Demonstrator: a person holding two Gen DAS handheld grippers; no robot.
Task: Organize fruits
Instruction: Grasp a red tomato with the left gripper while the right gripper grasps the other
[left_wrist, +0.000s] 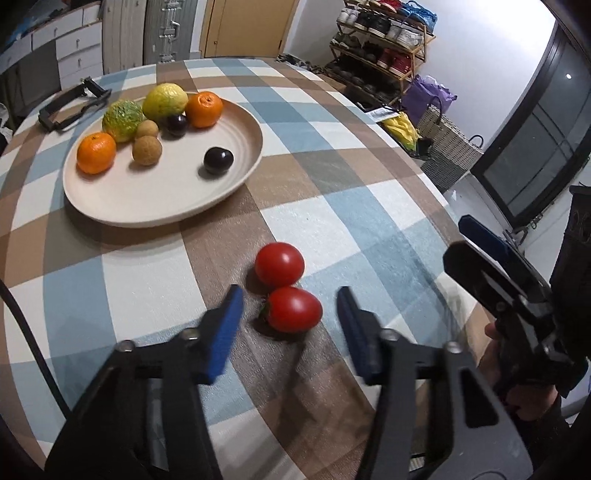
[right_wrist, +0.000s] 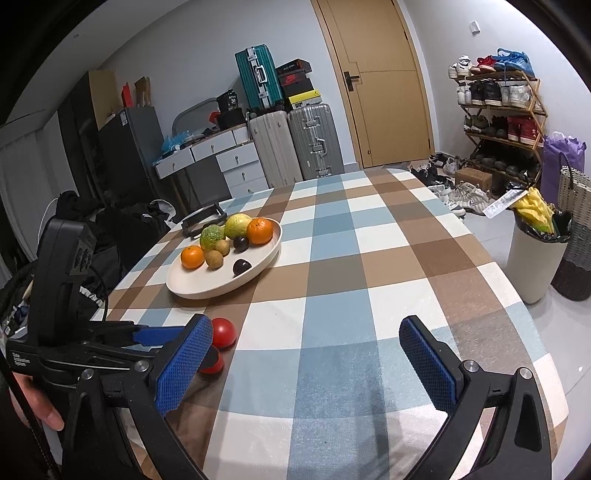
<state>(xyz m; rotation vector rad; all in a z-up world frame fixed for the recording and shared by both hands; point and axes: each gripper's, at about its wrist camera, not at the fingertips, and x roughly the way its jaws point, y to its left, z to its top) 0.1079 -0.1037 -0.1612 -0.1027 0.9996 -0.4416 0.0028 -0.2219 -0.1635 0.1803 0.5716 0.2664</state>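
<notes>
In the left wrist view, the left gripper (left_wrist: 290, 306) is low over the checked cloth (left_wrist: 369, 206). Its two blue pads stand on both sides of the near tomato (left_wrist: 293, 309), but they do not touch it; a gap shows on each side, so the jaws are open around it. The far tomato (left_wrist: 279, 264) lies just behind, touching the near one. Farther left is the plate (left_wrist: 159, 199), holding two oranges (left_wrist: 96, 153), a yellow citrus (left_wrist: 165, 101), a green fruit (left_wrist: 123, 120), two small brown fruits (left_wrist: 147, 150) and two dark plums (left_wrist: 218, 160). The right gripper (left_wrist: 476, 240) is at the right edge, with a hand (left_wrist: 491, 354) below it.

In the right wrist view, the right gripper (right_wrist: 306, 354) is wide open over bare cloth, holding nothing. The tomatoes (right_wrist: 223, 332) lie at the left, partly hidden behind its left pad, with the left gripper's blue finger (right_wrist: 159, 334) beside them. The plate (right_wrist: 207, 288) stands well beyond.
</notes>
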